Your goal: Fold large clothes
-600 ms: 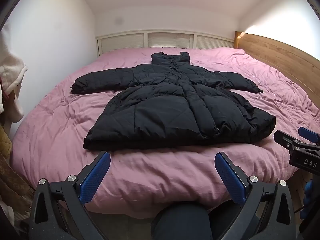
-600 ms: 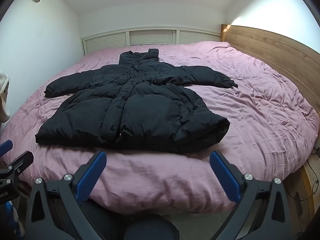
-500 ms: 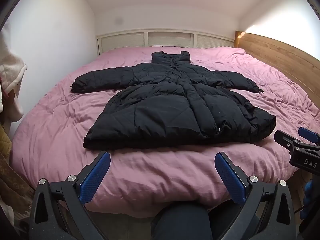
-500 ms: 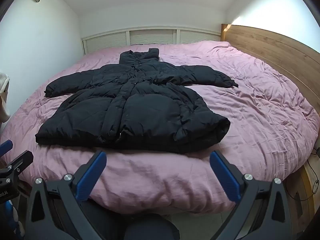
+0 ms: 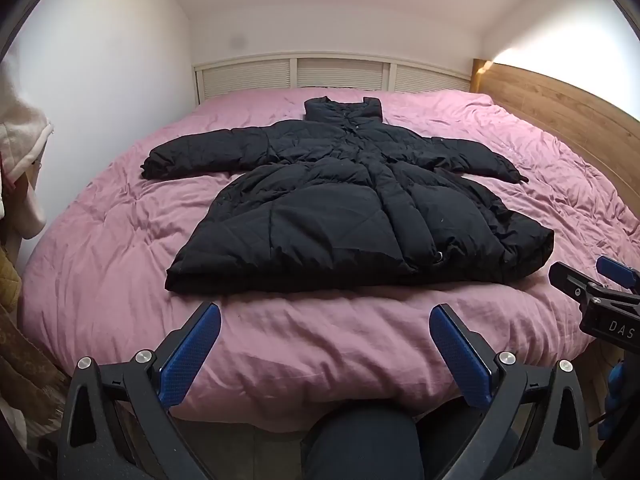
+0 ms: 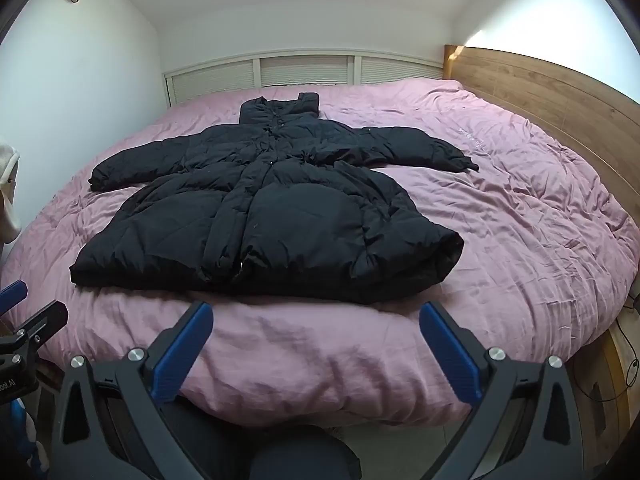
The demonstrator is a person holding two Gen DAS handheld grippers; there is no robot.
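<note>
Fingers of your left gripper (image 5: 325,350) and right gripper (image 6: 316,340) stand spread and empty; ahead of them, the black puffer coat (image 5: 360,208) lies flat on the bed (image 5: 100,260), sleeves out, ready for folding.

Your two wrist views, side by side at the bed's foot.
Both face the white slatted panel (image 5: 338,76), sharing the black quilted puffer coat (image 5: 360,208) (image 6: 272,208).

We see both views evenly lit by soft, cool daylight, with one warm bright patch glaring on the wooden headboard (image 5: 560,108) and the wall above it. The black puffer coat (image 6: 264,216) reads so dark that its quilting barely shows. Fisheye bending bows the room's edges and black vignetting fills the corners. Focus is sharp throughout.
</note>
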